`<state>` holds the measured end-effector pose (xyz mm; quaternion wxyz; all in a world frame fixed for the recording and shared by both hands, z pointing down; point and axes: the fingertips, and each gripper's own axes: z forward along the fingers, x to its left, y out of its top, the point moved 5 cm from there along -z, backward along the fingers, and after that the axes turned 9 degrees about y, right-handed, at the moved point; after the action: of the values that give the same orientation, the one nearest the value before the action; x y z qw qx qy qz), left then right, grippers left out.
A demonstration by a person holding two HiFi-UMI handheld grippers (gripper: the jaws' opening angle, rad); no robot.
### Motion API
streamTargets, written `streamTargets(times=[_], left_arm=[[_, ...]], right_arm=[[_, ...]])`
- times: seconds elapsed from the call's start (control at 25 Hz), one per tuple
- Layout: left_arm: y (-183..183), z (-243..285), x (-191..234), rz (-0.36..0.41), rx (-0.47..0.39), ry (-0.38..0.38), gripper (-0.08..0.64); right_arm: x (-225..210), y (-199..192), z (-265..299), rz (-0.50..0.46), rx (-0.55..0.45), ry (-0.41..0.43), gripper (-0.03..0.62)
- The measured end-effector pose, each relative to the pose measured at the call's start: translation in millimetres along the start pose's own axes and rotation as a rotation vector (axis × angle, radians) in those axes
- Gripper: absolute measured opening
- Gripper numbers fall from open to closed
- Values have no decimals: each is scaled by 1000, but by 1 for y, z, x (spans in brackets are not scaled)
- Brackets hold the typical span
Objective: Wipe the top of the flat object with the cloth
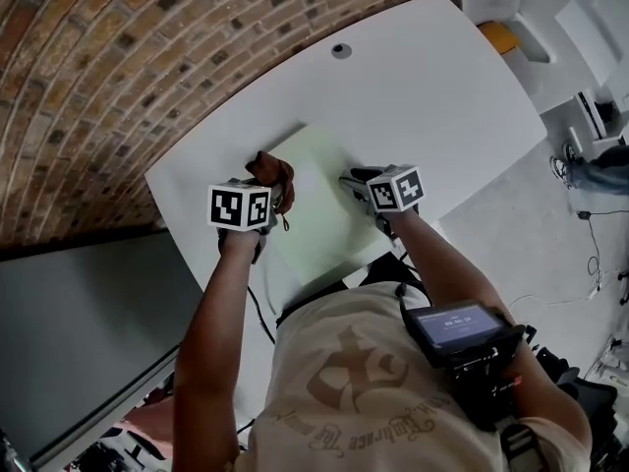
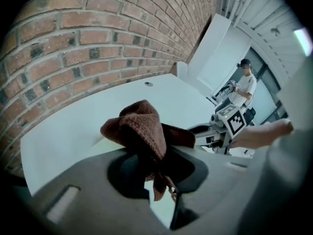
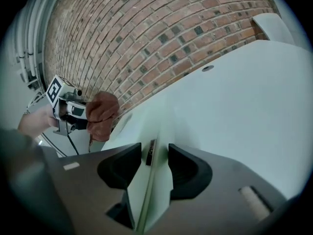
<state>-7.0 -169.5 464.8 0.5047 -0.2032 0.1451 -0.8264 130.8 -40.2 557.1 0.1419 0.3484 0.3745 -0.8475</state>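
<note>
A pale green flat board (image 1: 316, 197) lies on the white table (image 1: 432, 96), its near end past the table's front edge. My left gripper (image 1: 273, 197) is shut on a bunched brown knitted cloth (image 1: 272, 169) at the board's left edge. In the left gripper view the cloth (image 2: 143, 127) bulges out over the jaws and a tail hangs down between them. My right gripper (image 1: 356, 185) is at the board's right edge. In the right gripper view the board (image 3: 146, 119) runs edge-on between the jaws of the right gripper (image 3: 154, 155), with a gap on each side. The cloth (image 3: 101, 113) shows at the far left.
A brick wall (image 1: 118, 67) borders the table's far left side. A round cable hole (image 1: 341, 50) sits near the table's far edge. White furniture with a yellow part (image 1: 501, 35) stands beyond the far right corner. A person (image 2: 246, 84) stands in the background.
</note>
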Motion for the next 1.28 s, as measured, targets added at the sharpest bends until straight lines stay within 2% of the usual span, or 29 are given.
streamTargets(times=[0.2, 0.4, 0.64, 0.72, 0.96, 1.28], left_arm=[[26, 28, -39, 26, 10, -26, 81], [50, 68, -57, 56, 39, -22, 81], [57, 100, -80, 94, 95, -75, 81], [55, 105, -83, 98, 106, -68, 81], [44, 98, -72, 75, 134, -24, 81], [7, 66, -20, -22, 165, 45, 81]], right_arm=[[0, -1, 2, -20, 22, 29, 184], [-3, 3, 4, -49, 41, 51, 189], [-4, 3, 4, -71, 62, 73, 190], [-4, 3, 3, -81, 72, 81, 190], [-6, 2, 1, -98, 94, 94, 193], [-6, 4, 1, -116, 107, 96, 193]])
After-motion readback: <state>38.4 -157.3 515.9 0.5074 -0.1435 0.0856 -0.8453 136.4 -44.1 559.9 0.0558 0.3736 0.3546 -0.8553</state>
